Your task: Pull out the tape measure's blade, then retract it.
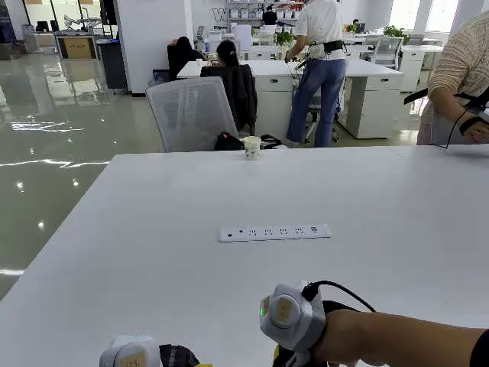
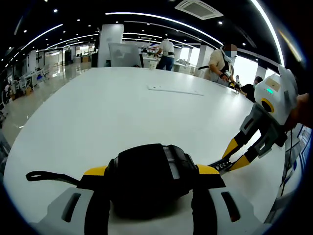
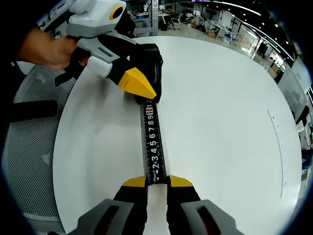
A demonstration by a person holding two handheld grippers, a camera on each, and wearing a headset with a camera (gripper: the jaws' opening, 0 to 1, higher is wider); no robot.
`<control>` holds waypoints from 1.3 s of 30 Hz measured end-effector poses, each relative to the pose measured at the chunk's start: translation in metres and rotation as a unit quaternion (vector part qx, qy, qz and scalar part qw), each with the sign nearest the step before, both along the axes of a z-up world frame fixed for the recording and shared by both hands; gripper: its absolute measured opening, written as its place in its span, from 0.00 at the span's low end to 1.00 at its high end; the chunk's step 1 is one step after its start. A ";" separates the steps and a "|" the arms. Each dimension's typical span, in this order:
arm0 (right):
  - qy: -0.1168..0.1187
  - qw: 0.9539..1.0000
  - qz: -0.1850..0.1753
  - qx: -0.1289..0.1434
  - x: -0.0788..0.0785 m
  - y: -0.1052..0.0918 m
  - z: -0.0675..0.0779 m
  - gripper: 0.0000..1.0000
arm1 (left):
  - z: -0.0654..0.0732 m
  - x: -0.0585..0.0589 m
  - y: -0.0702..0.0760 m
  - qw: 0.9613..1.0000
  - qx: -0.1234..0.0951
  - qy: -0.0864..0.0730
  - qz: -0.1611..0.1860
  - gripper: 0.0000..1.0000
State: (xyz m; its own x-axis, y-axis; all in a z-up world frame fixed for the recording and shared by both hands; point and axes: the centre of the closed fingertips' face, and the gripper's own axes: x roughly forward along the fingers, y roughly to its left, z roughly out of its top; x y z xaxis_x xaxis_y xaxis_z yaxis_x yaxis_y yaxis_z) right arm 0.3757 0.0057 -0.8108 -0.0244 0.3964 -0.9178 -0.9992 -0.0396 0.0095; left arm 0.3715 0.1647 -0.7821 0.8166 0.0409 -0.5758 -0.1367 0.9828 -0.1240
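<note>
A black tape measure point(image 2: 146, 178) with a wrist strap sits between the yellow-tipped jaws of my left gripper point(image 2: 151, 171), which is shut on its body. In the right gripper view the same body point(image 3: 152, 56) lies near the table's edge. Its blade point(image 3: 154, 142) runs out about ten centimetres towards my right gripper point(image 3: 157, 181). That gripper is shut on the blade's end hook. In the left gripper view the right gripper point(image 2: 222, 166) comes in from the right, pinching the blade tip just above the white table point(image 2: 122, 112). The head view catches the tops of both grippers, left point(image 1: 134, 353) and right point(image 1: 294, 317), at the bottom edge.
A white power strip point(image 1: 275, 232) lies mid-table, and a paper cup point(image 1: 252, 147) stands at the far edge by a grey mesh chair point(image 1: 191, 115). Another mesh chair point(image 3: 29, 147) is close beside the near edge. People stand and sit at desks behind.
</note>
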 end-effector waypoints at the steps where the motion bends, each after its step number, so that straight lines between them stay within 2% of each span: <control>1: 0.000 1.000 0.000 0.000 0.000 0.001 0.000 0.11 | 0.000 0.000 0.000 1.000 0.000 0.000 0.000 0.63; 26: 0.005 1.000 0.001 0.012 -0.001 0.012 0.000 0.11 | -0.001 0.002 -0.001 1.000 -0.013 0.003 -0.007 0.63; 39: 0.007 1.000 0.004 0.025 -0.005 0.029 0.000 0.11 | -0.001 0.001 -0.002 1.000 -0.017 0.006 -0.008 0.63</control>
State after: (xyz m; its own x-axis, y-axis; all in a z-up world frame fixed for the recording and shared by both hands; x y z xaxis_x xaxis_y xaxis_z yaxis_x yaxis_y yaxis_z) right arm 0.3710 0.0348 -0.8109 -0.0394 0.4420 -0.8962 -0.9986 -0.0480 0.0203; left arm 0.3727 0.1626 -0.7826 0.8105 0.0086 -0.5857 -0.1229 0.9802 -0.1556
